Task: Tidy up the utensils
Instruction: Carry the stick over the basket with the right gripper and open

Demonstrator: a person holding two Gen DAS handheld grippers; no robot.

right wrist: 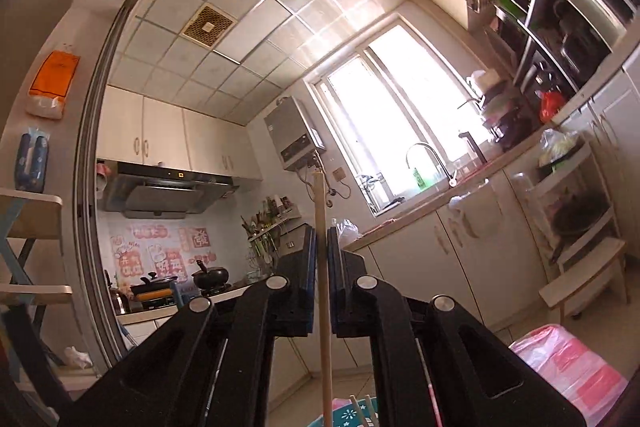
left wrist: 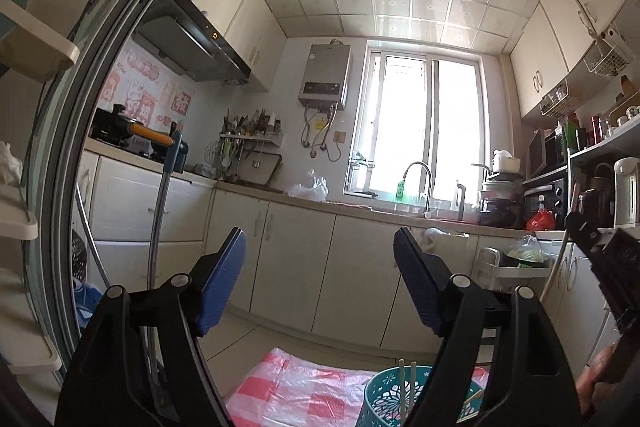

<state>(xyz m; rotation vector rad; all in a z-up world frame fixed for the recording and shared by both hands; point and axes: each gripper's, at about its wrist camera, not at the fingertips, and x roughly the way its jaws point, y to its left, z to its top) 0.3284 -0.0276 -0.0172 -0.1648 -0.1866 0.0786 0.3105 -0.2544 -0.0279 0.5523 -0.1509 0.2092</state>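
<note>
Kitchen behind; right tongs (right wrist: 320, 247) clamp one chopstick (right wrist: 322, 267) above the basket (left wrist: 380, 399), a few already inside; left tongs (left wrist: 320, 267) wide, empty.

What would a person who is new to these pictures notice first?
Probably the pale wooden chopstick, standing nearly upright and pinched by the right gripper. Below it sits a teal openwork utensil basket on a pink checked plastic sheet, with more sticks inside. The left gripper has its blue-padded fingers wide apart and holds nothing, pointing toward the bright kitchen window.
</note>
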